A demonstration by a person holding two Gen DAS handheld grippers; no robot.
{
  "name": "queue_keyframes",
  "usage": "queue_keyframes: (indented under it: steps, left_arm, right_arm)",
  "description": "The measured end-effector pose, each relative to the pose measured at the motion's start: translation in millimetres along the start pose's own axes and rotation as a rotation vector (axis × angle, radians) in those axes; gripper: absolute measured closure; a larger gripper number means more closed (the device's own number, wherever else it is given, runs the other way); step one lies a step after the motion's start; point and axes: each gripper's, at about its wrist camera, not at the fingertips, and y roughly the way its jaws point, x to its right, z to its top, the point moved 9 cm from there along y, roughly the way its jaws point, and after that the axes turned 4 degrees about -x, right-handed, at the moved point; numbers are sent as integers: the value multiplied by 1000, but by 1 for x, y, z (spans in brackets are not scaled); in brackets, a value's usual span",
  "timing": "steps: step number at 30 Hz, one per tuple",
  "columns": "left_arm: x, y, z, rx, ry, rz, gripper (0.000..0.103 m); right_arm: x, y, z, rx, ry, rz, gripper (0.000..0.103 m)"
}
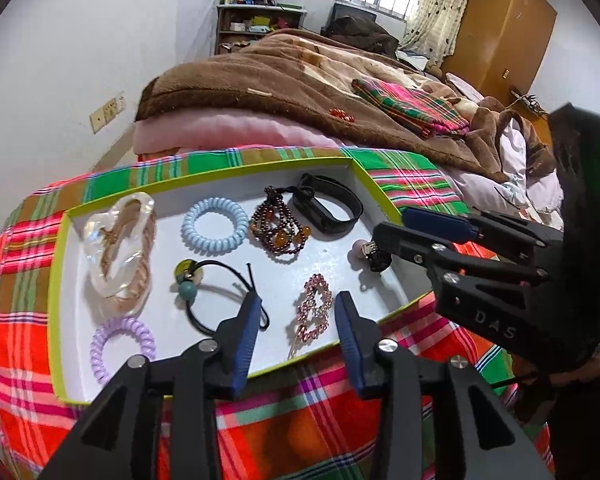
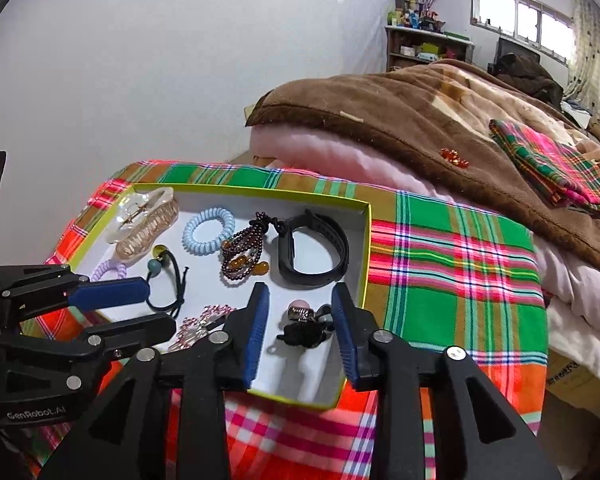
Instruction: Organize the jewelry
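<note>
A white tray with a lime-green rim (image 1: 220,164) lies on a plaid cloth and holds several pieces. Among them are a clear hair claw (image 1: 116,252), a pale blue coil tie (image 1: 215,226), a dark bead bracelet (image 1: 278,228) and a black wristband (image 1: 328,208). My left gripper (image 1: 298,300) is open over the tray's near edge, with a pink rhinestone clip (image 1: 314,312) lying between its fingers, untouched. My right gripper (image 2: 300,290) is open too, its fingers either side of a black hair tie with a pink ball (image 2: 300,320). The left gripper (image 2: 156,306) shows beside it.
A black elastic with beads (image 1: 216,284) and a purple coil tie (image 1: 122,348) also lie in the tray. Behind it a bed carries a brown blanket (image 1: 260,76), a small red bead piece (image 1: 342,115) and a folded plaid cloth (image 1: 412,108). A white wall stands to the left.
</note>
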Motion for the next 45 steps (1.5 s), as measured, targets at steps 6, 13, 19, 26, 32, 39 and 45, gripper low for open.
queue_keyframes:
  steps: [6,13,19,26,32,39,45]
  left_arm:
    - [-8,-19,-11,43,-31,86,58]
    - [-17,-34,-37,66,-100,165,54]
    - [-19,-58,-57,118,-125,230,54]
    - [-19,-89,-64,209,-129,318,52]
    - [-17,-102,-70,245,-130,333,52]
    - [-11,-110,-75,286,-145,301,52]
    - [-13,-107,-77,271,-159,277,52]
  right_arm:
    - [-4,-19,-9,44,28,-21,56]
    - [-16,-53,-29,109,68,-58,56]
    - [-31,-76,-47,146,81,-81,56]
    - [-45,-97,-65,173,82,-126,56]
    - [-52,-109,-71,197,83,-131,56]
    - [-58,-116,-74,215,87,-125,56]
    - [-60,-116,-74,219,88,-124,56]
